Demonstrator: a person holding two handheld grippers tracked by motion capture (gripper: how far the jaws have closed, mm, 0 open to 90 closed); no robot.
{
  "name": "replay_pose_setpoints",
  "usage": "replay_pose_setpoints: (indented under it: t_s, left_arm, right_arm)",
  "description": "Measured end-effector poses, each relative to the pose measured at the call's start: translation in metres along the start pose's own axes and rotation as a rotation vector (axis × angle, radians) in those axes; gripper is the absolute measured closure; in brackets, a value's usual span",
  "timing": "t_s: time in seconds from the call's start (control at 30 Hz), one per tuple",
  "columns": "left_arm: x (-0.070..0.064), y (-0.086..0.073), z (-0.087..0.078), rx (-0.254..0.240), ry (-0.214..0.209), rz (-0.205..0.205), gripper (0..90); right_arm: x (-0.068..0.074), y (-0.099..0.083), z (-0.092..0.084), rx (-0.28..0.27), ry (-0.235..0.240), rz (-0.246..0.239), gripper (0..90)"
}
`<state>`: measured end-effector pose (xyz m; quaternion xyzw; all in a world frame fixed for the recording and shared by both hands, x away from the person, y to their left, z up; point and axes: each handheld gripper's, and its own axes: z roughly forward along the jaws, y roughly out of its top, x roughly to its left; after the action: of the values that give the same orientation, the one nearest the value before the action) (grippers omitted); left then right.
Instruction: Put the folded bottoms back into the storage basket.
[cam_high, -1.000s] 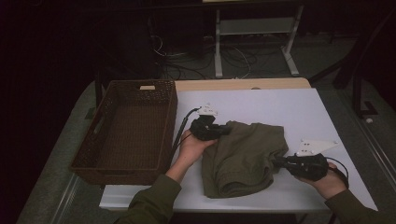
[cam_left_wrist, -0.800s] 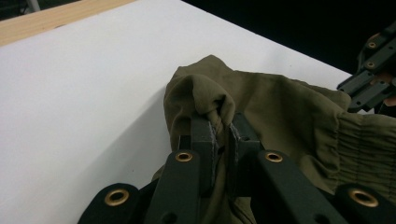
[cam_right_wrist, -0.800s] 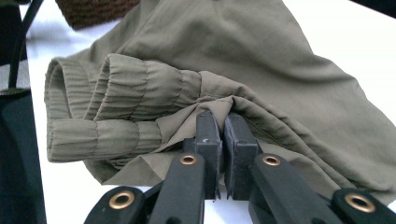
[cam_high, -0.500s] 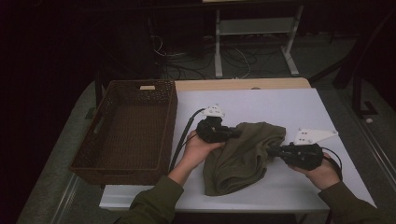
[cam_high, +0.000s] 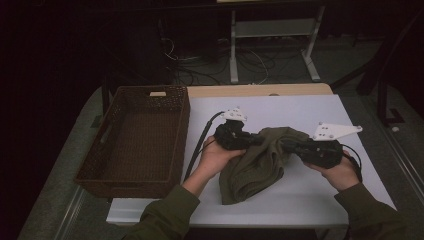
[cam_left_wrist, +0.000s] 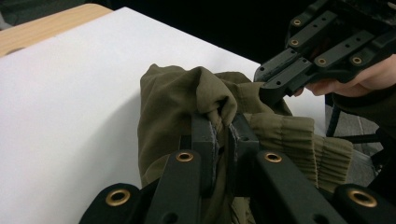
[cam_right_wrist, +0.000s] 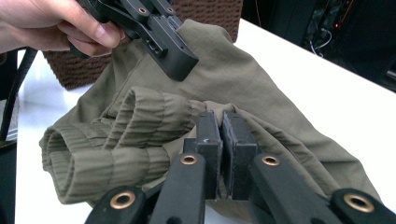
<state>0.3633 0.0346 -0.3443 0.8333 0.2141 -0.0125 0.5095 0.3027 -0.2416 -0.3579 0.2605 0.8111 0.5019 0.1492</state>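
Garment bunched mid-table, basket well apart.

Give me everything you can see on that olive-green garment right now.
The olive-green woven fabric garment has ribbed, elastic-looking cuffs or hem and is bunched and creased. It is held between two pinches above the white table, its lower end draping onto the tabletop near the front edge. The left tongs are shut on a fold at one side; the right tongs are shut on a fold next to the ribbing. It lies right of the brown wicker basket, not in it.
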Motion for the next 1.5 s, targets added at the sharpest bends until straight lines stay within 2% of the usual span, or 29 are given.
replay_pose_setpoints:
  t_s: [0.2, 0.37, 0.63, 0.93, 1.03, 1.13, 1.23, 1.33, 1.5]
  left_arm:
    - [0.007, 0.014, -0.010, 0.019, 0.020, -0.022, 83.3]
    - [0.012, 0.024, -0.020, 0.026, 0.035, -0.037, 83.4]
    - [0.020, 0.036, -0.046, 0.019, 0.063, -0.057, 83.5]
    - [0.032, 0.042, -0.080, -0.023, 0.094, -0.104, 83.6]
    - [0.034, 0.041, -0.089, -0.039, 0.096, -0.125, 83.6]
    - [0.036, 0.041, -0.097, -0.068, 0.080, -0.162, 83.6]
    - [0.034, 0.044, -0.106, -0.075, 0.094, -0.160, 83.6]
    - [0.033, 0.049, -0.118, -0.083, 0.125, -0.140, 83.6]
    - [0.042, 0.054, -0.140, -0.100, 0.159, -0.150, 83.6]
  right_arm:
    - [-0.003, 0.015, 0.003, -0.026, 0.010, -0.001, 85.8]
    - [-0.004, 0.029, 0.008, -0.035, 0.017, -0.021, 86.0]
    - [-0.003, 0.055, 0.019, -0.044, 0.041, -0.045, 86.0]
    - [-0.001, 0.083, 0.037, -0.052, 0.082, -0.065, 86.1]
    - [0.001, 0.092, 0.042, -0.059, 0.094, -0.065, 86.1]
    - [0.002, 0.100, 0.046, -0.064, 0.103, -0.071, 86.0]
    - [0.003, 0.110, 0.048, -0.070, 0.113, -0.077, 86.0]
    - [0.005, 0.119, 0.049, -0.077, 0.121, -0.087, 86.1]
    - [0.007, 0.135, 0.055, -0.083, 0.132, -0.096, 86.0]
